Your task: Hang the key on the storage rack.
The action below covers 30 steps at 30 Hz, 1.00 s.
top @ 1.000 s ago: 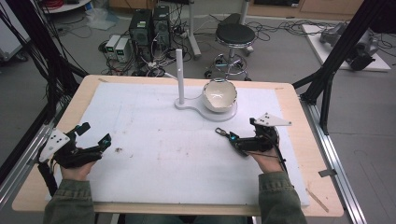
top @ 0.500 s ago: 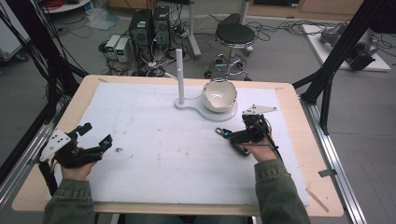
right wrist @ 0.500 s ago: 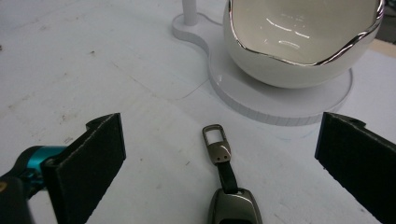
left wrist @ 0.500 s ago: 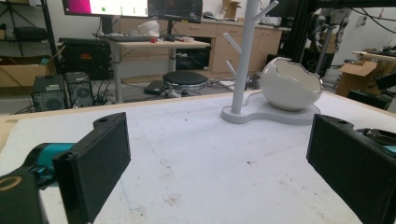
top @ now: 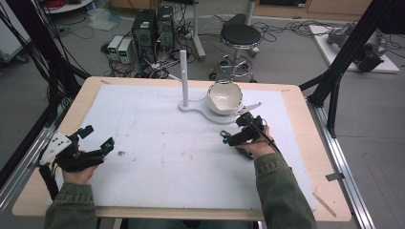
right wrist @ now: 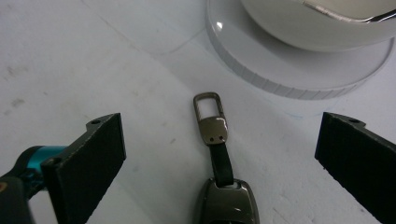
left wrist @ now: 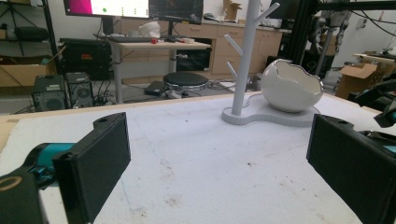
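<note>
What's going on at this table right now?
A person sits at a table with a gripper in each hand. The right gripper hangs open over a key fob lying flat on the white mat, its metal loop pointing toward the round base of a white stand that carries an egg-shaped bowl. The jaws are not touching the fob. The left gripper rests open near the table's left edge, holding nothing.

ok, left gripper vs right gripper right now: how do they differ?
The right gripper sits close to the white stand base, while the left gripper rests at the table's near left, far from it. The right gripper has a key fob with a metal clip lying between its jaws; the left gripper has bare mat between its own. Both are open and hold nothing.
</note>
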Motion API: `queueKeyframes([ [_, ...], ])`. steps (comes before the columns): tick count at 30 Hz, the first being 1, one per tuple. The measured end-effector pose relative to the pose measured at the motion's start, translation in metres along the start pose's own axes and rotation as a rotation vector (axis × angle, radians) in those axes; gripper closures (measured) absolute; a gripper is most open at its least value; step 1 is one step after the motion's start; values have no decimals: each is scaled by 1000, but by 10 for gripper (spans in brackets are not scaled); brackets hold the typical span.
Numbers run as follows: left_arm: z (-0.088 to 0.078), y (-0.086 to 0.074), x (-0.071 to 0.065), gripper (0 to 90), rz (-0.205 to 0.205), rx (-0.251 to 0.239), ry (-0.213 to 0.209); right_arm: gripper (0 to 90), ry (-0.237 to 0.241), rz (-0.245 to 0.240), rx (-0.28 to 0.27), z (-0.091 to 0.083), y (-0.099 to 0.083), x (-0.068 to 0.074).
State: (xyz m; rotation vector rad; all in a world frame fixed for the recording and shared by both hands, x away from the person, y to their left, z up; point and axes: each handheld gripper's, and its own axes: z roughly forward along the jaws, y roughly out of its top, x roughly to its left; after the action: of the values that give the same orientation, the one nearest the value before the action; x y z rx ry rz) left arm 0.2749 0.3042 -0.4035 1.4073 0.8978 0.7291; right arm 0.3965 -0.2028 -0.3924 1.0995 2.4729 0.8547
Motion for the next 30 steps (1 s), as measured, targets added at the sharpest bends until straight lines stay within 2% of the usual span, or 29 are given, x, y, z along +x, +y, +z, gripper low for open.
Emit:
queueKeyframes([
  [2, 0, 0, 0, 66, 0, 0, 1, 8, -1, -14, 84, 8, 2, -3],
  [7, 2, -2, -1, 66, 1, 14, -9, 49, -1, -61, 204, 19, 6, -3],
  [10, 2, -2, 0, 67, -2, 12, -10, 91, -45, -71, 304, 26, 7, -4],
  [15, 1, -3, 0, 66, -5, 13, -8, 196, -32, -57, 298, 30, 8, -7],
  [19, 2, -4, 0, 67, -9, 17, -6, 339, -16, -61, 317, 33, 8, -6],
  [20, 2, -4, 0, 67, -11, 18, -5, 339, -16, -61, 317, 33, 8, -6],
  [23, 2, -5, 0, 66, -12, 19, -4, 448, -22, -49, 308, 34, 10, -6],
  [25, 2, -5, 0, 66, -10, 21, -4, 531, -14, -57, 305, 34, 10, -6],
  [26, 2, -5, 0, 66, -9, 20, -3, 531, -14, -57, 305, 34, 10, -6],
  [27, 2, -5, 1, 66, -8, 22, -4, 612, 14, -51, 312, 33, 11, -6],
  [28, 2, -5, 1, 66, -8, 22, -4, 612, 14, -51, 312, 33, 11, -6],
  [29, 2, -5, 1, 67, -7, 23, -4, 696, 25, -53, 313, 33, 11, -4],
  [30, 2, -5, 1, 67, -8, 23, -4, 714, 29, -49, 317, 33, 11, -3],
])
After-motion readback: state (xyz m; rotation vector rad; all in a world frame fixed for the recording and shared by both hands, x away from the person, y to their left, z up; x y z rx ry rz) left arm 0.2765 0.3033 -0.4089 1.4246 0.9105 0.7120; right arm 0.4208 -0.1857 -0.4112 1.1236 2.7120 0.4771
